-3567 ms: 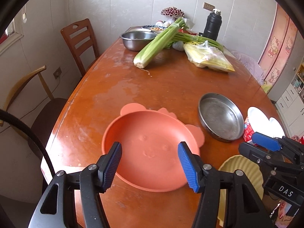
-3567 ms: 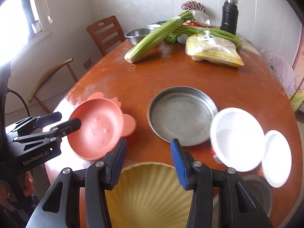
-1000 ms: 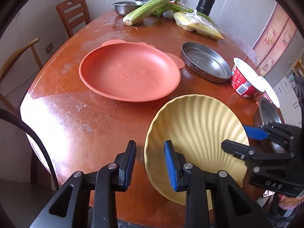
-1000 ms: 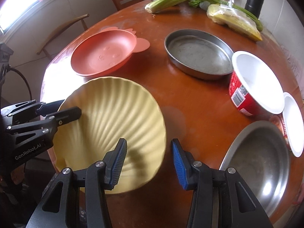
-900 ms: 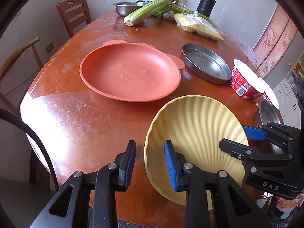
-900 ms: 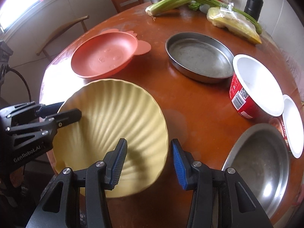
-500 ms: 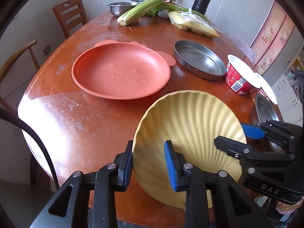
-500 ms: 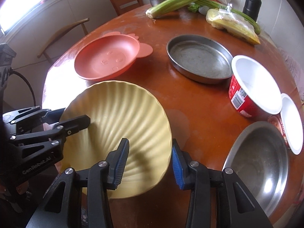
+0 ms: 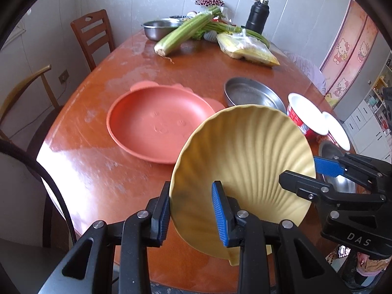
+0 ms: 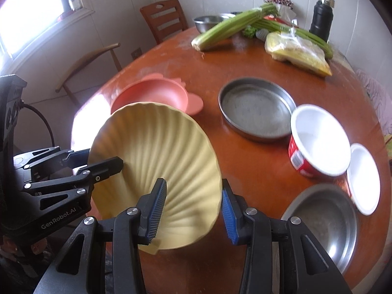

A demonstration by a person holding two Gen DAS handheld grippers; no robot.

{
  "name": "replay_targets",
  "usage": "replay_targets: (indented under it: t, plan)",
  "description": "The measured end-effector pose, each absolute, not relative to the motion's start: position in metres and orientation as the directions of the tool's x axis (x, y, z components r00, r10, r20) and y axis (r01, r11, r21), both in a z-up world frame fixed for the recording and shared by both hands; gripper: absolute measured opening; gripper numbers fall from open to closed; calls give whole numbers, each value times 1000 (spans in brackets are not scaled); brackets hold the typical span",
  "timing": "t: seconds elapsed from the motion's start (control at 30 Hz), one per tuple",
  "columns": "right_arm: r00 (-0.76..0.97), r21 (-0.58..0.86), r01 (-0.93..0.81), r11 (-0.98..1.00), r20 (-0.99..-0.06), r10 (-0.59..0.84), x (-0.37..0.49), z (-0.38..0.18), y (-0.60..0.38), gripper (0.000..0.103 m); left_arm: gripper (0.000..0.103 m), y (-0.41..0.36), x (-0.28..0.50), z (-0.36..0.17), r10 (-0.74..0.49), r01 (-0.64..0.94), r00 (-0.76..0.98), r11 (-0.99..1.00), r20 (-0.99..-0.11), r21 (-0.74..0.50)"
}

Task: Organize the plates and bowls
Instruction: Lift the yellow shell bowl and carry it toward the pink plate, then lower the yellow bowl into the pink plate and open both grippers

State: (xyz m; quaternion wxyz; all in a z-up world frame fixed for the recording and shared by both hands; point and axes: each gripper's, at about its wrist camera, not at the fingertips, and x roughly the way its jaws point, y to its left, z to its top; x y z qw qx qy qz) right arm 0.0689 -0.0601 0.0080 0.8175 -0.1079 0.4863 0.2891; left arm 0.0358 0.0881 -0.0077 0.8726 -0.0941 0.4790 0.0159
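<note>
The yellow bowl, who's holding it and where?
Both grippers hold the yellow bowl by its rim: the left gripper on its left edge, the right gripper on its right edge.

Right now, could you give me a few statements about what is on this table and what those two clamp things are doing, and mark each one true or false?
1. The yellow ribbed bowl is held up off the table by both grippers. True: the left gripper and the right gripper each straddle its rim.
2. The orange plate has food on it. False: it is bare.
3. The red cup with the white inside stands beside the flat metal pan. True.
4. The celery lies inside the flat metal pan. False: it lies at the far end of the table, away from the pan.
5. The black bottle has tipped over. False: it stands upright.
</note>
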Motion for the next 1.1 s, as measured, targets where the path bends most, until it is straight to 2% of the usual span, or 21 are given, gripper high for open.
replay_targets:
  t: [0.57, 1.1]
  plan:
    - [351, 127, -557, 821, -859, 372, 116, 17, 8, 46, 32, 155, 81, 10, -31, -152, 579, 978, -815, -145]
    - [295, 158, -496, 854, -894, 337, 152, -19, 40, 46, 32, 192, 132, -11, -32, -158, 548, 977, -836, -141]
